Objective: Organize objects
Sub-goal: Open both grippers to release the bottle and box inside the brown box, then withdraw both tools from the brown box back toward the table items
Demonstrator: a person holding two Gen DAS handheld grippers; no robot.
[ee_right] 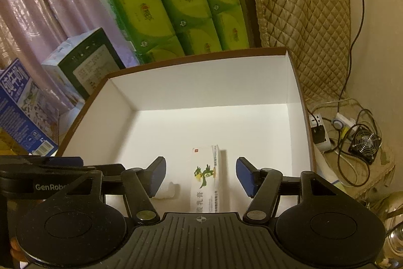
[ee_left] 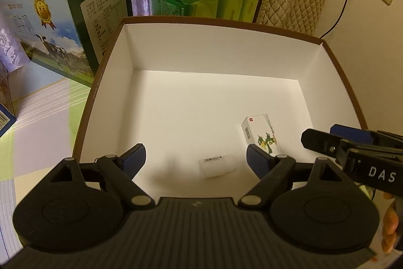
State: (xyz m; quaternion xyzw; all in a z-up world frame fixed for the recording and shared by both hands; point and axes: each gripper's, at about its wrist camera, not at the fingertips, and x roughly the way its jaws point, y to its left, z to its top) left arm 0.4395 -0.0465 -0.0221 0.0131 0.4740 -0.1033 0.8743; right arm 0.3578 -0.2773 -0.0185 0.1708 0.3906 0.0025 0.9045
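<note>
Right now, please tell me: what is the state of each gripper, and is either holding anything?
Left gripper: open, holding nothing; the small white roll lies below it.
Right gripper: open, holding nothing; the bird-printed box lies below it.

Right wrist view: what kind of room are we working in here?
Probably a home room used for storage: purple curtains, stacked green tissue packs, a quilted cover over something, and a power strip on the floor.

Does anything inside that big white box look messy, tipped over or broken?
Nothing looks damaged or spilled. The brown-rimmed box holds just two things: a small white carton with a green bird, lying at a slant to the walls, and a small white roll on its side. Both grippers, left and right, are open above them.
</note>
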